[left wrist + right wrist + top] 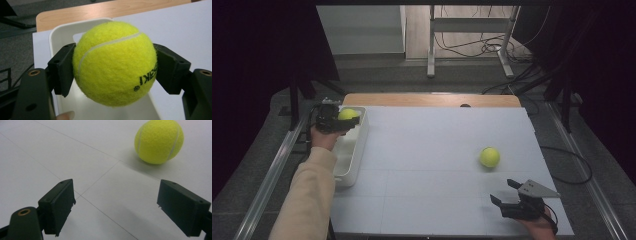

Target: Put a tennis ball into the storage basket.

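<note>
Two black jaws of the left gripper (113,72) clamp a fuzzy yellow tennis ball (114,62) above the white plastic bin (53,37); released off-centre, it could bounce out. Right gripper (117,207) gapes empty near another yellow tennis ball (159,141) on the white surface (437,150).

**A lab test bay, not a home**

The surface (437,165) is a wooden top covered with plain white sheets, their seams forming a grid. Metal rails (272,170) run along its left and right edges on grey carpet. Dark curtains (257,60) close off both sides. Beyond the far edge, loose cables (482,47) lie on the floor around the metal legs of a stand (469,30).
</note>
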Tool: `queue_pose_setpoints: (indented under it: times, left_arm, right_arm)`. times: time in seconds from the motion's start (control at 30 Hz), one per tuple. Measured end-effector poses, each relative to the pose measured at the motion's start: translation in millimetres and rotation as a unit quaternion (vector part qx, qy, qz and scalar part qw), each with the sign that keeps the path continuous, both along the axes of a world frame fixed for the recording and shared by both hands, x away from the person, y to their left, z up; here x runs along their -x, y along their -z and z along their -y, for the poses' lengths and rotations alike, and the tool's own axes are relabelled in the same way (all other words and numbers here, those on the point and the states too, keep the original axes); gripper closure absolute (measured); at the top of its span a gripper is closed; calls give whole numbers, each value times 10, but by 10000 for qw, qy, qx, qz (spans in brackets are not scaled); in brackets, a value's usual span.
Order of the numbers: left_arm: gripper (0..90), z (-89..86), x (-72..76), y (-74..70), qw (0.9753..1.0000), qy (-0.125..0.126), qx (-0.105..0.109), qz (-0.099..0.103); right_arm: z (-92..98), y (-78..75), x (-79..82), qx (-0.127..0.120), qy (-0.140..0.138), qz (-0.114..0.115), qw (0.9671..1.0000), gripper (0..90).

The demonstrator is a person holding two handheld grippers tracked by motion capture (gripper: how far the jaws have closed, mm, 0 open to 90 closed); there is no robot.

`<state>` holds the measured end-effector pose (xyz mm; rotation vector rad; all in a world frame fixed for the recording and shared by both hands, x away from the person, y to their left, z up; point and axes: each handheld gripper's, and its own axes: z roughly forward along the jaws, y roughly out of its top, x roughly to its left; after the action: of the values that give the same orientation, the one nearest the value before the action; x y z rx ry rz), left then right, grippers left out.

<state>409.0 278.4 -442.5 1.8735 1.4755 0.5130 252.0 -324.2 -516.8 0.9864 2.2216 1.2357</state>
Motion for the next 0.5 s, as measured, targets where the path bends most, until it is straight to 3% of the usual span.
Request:
queue_pose_setpoints:
  times: [0.17, 0.5]
  left_arm:
    - [261, -9, -38, 56, 9996, -43, -159, -220]
    - [260, -13, -65, 117, 9988, 27, -138, -475]
  right_arm:
    - [1, -1, 0, -2, 3, 1, 10000, 150]
    - [0, 0, 0, 25, 9, -4, 10000, 150]
